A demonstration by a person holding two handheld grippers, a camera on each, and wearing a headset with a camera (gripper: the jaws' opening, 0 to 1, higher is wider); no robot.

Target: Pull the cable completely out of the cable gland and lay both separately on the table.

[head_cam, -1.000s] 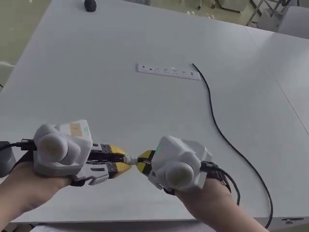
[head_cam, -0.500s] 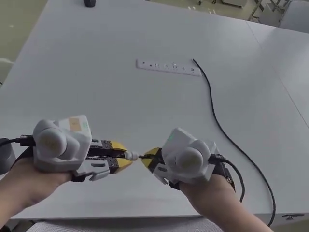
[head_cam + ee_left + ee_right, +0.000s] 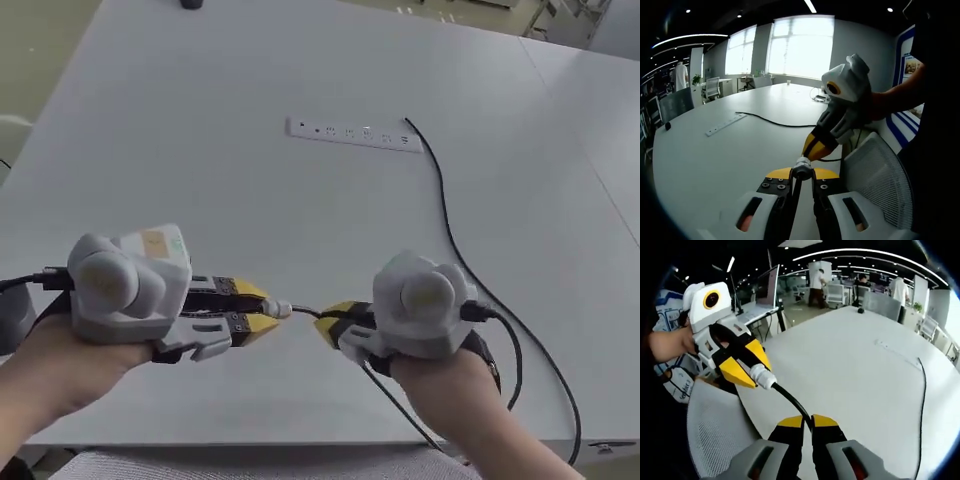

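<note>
Cable gland (image 3: 279, 310) and black cable (image 3: 304, 314) hang joined above the near edge of the white table (image 3: 200, 160) as we hold one in each gripper. In the head view our left gripper (image 3: 262, 318) has its yellow-tipped jaws pressed onto the white gland. Our right gripper (image 3: 330, 328) pinches the cable just beside it, with a short black stretch showing between the two. The right gripper view bears this out: the cable (image 3: 790, 399) curves from our closed jaws into the gland (image 3: 763, 376), so it is not out yet. We judge the pull to be under way but unfinished; how much cable sits inside the gland we cannot tell. What is left, as we read it, is drawing the cable fully free, then setting gland and cable down apart on the table. Farther off lie a white power strip (image 3: 352, 134) and its black cord (image 3: 444, 225), well apart from the work.
</note>
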